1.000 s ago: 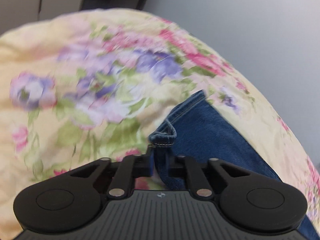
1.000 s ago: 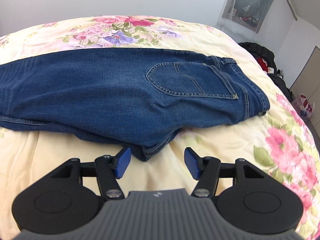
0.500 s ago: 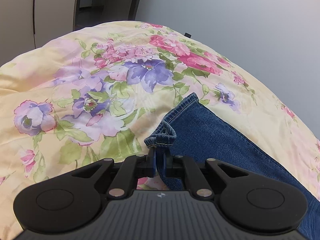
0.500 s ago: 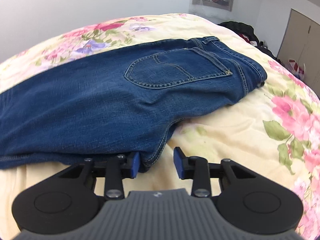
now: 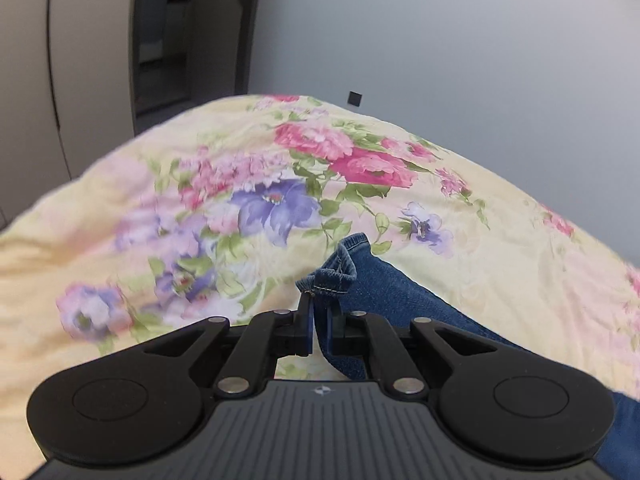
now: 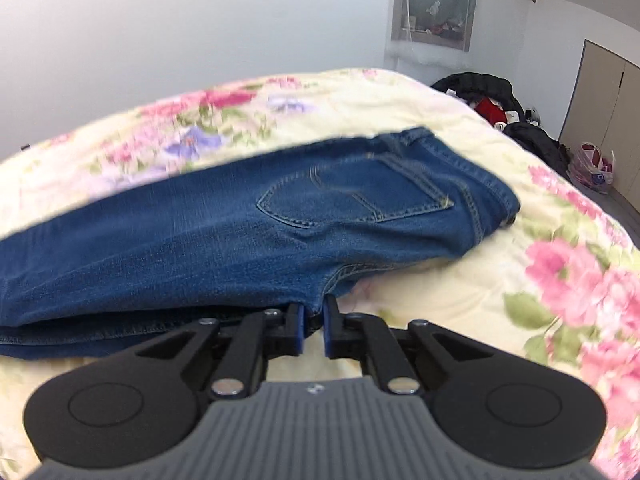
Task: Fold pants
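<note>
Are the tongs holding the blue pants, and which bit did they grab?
Yes, both. The left tongs pinch the jeans at the hem of a leg end. The right tongs, which have just closed, pinch the crotch corner.

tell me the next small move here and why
Probably lift both ends together and carry the leg end toward the waistband. The left gripper is shut on the jeans' hem, and the right gripper, whose jaws have just been closing, pinches the crotch edge while the jeans lie lengthwise on the floral bedspread.
</note>
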Demonstrator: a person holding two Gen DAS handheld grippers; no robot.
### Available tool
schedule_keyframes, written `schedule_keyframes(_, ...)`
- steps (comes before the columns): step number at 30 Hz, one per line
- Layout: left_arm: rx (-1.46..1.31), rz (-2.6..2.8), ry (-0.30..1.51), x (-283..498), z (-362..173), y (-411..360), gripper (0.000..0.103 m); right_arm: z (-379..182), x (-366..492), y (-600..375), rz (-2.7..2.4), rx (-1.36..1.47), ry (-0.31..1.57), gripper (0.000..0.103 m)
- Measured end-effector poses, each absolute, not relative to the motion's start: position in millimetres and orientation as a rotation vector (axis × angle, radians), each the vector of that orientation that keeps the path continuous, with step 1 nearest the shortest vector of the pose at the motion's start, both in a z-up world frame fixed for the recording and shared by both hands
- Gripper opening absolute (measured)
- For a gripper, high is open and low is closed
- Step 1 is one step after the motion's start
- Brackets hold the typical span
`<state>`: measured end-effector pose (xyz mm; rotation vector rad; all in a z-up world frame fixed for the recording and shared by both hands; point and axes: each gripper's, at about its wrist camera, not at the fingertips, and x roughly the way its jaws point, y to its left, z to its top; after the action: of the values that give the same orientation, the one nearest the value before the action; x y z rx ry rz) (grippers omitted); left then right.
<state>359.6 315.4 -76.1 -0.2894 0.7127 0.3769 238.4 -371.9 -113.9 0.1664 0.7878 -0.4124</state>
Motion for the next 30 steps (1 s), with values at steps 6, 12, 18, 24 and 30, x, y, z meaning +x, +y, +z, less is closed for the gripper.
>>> schedule_keyframes(6,-0.279,0.432,0.857,350,-137,326,0.007,-176,238,-370,-0.413,0.148,0.932,0.0)
schedule_keyframes(12,-0.293,0.437,0.873,352,-155,329,0.007,-179,233,-369,-0.393,0.113,0.931,0.0)
schedule_keyframes(18,-0.207,0.429,0.898,349,-142,330,0.033,-173,234,-364,-0.375,0.081,0.965,0.009)
schedule_keyframes(24,-0.179,0.414,0.869,331,-116,340,0.044,-155,206,-360,-0.362,0.055,0.972,0.017)
schedule_keyframes(30,-0.188,0.261,0.816,345,-87,330,0.058,-123,204,-349,-0.319,0.013,0.888,0.023)
